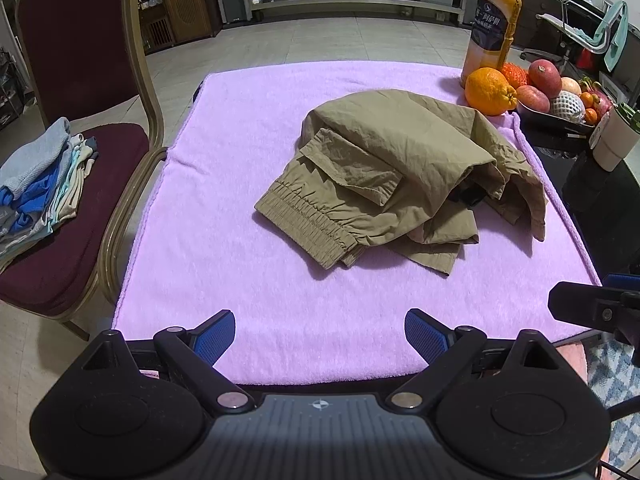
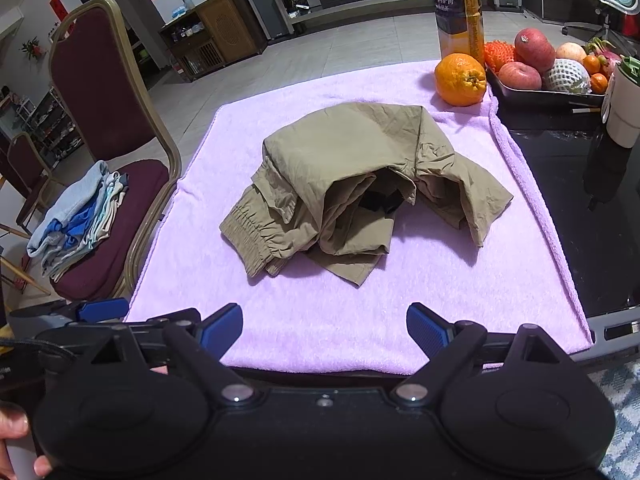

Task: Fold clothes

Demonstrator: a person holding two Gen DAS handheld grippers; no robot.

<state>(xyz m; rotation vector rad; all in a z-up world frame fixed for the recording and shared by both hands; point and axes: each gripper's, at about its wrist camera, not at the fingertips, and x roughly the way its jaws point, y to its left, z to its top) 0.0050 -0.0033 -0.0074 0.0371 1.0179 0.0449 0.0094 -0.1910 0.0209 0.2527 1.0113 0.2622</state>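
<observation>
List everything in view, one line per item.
trousers: one, khaki, crumpled mid-towel
towel: one, lilac, covering the table
chair: one, maroon, left of the table
folded clothes: one stack, blue and pale, on the chair seat
juice bottle: one, orange, far right corner
large orange: one, orange, beside the bottle
fruit tray: one, dark, mixed fruit, right
white cup: one, right edge
left tongs: open, empty
right tongs: open, empty
</observation>
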